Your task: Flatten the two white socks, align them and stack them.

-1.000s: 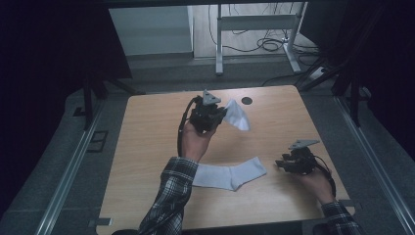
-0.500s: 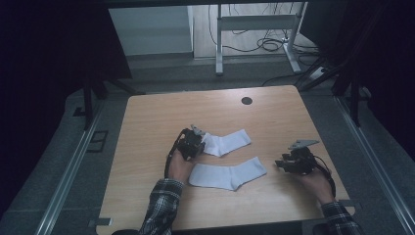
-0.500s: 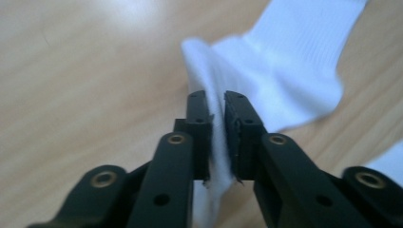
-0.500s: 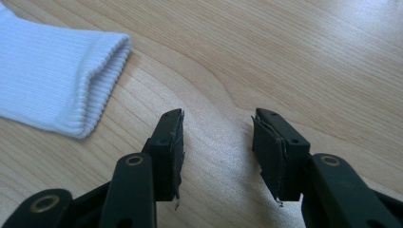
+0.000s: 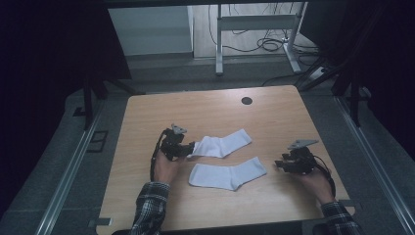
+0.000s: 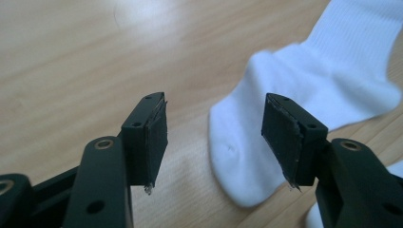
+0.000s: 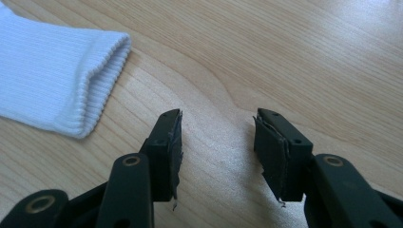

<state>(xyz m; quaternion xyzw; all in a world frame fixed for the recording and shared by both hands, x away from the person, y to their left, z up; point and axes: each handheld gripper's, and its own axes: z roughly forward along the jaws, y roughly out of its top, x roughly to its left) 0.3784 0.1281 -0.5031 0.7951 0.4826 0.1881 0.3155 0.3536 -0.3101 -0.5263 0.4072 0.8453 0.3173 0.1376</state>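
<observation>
With the left gripper (image 6: 214, 137) jaws just opened off the far sock (image 5: 221, 145), withdraw level; right gripper (image 7: 216, 152) waits half-open, empty.

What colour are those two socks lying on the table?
Both socks are plain white, with ribbed knit; the right gripper view shows the ribbing best.

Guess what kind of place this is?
Probably a lab or workshop recording station: a bare wooden table with two white socks, a metal desk frame behind, loose cables on the floor, dark surroundings.
</observation>
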